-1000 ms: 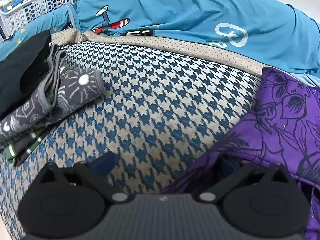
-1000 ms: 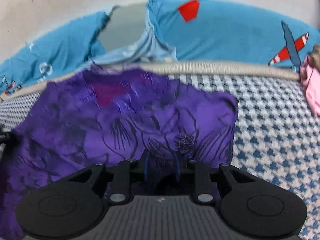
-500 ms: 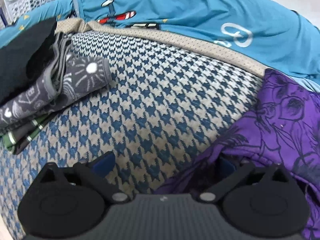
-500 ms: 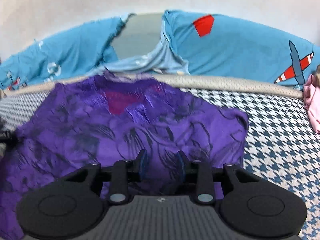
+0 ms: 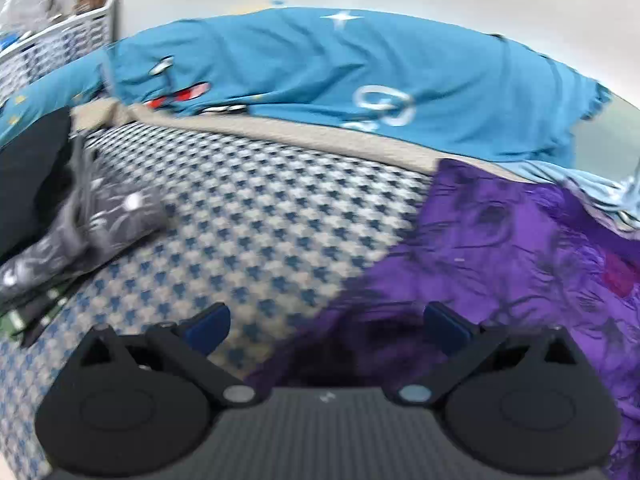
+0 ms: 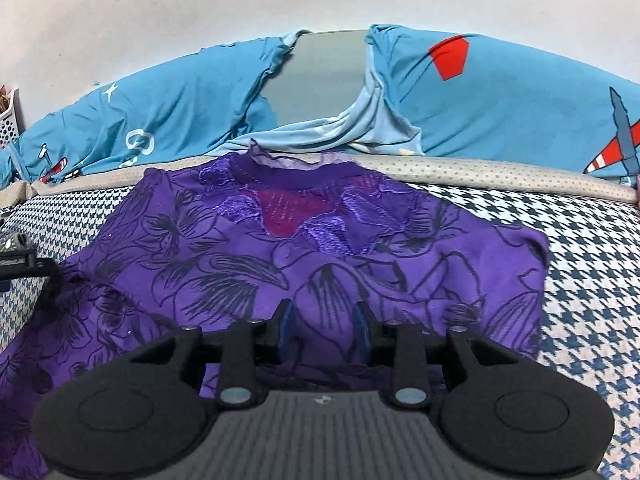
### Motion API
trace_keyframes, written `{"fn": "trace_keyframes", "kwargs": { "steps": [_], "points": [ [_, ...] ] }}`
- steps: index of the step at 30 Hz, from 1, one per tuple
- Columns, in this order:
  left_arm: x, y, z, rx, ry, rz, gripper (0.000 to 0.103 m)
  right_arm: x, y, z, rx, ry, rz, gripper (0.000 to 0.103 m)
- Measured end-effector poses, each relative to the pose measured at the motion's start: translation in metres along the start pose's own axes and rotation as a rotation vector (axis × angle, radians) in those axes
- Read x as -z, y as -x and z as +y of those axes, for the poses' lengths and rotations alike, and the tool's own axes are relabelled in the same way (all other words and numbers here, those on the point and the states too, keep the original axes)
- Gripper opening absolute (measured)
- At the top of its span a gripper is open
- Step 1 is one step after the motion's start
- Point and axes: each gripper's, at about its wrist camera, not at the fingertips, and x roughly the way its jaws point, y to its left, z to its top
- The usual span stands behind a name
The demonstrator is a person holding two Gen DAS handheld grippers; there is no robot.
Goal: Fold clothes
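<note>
Right wrist view shows the purple shirt (image 6: 400,264) lying spread flat on the bed (image 6: 592,240), ready for folding. The right tool (image 6: 324,330) is partly apart over its near hem, gripping nothing, and the left tool (image 5: 326,322) is wide apart at the shirt's left edge.

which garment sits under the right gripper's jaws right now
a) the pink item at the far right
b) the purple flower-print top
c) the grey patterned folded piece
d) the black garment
b: in the right wrist view the purple flower-print top lies spread on the houndstooth cover directly ahead of and beneath the right gripper, whose jaws stand slightly apart with purple cloth showing between them.
</note>
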Motion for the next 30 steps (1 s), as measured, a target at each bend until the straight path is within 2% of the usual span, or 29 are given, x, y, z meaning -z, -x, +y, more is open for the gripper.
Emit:
{"fn": "trace_keyframes", "kwargs": {
  "steps": [8,12,19,24,30],
  "points": [
    [0.001,0.004,-0.041,0.064,-0.082,-0.099,0.103,-0.001,-0.009,0.022,-0.037,-0.003,-0.016,0.032],
    [0.004,-0.007,-0.051,0.079,-0.121,-0.067,0.103,0.003,-0.016,0.035,-0.067,0.018,-0.004,0.032],
    [0.015,-0.028,-0.053,-0.011,-0.192,-0.013,0.103,0.014,-0.032,0.046,-0.073,0.035,0.057,0.034],
    [0.013,-0.033,-0.042,-0.005,-0.141,0.017,0.103,0.017,-0.033,0.05,-0.072,0.045,0.051,0.041],
    [0.009,-0.025,-0.039,-0.038,-0.125,0.022,0.103,0.019,-0.031,0.054,-0.071,0.091,0.054,0.041]
  ]
}}
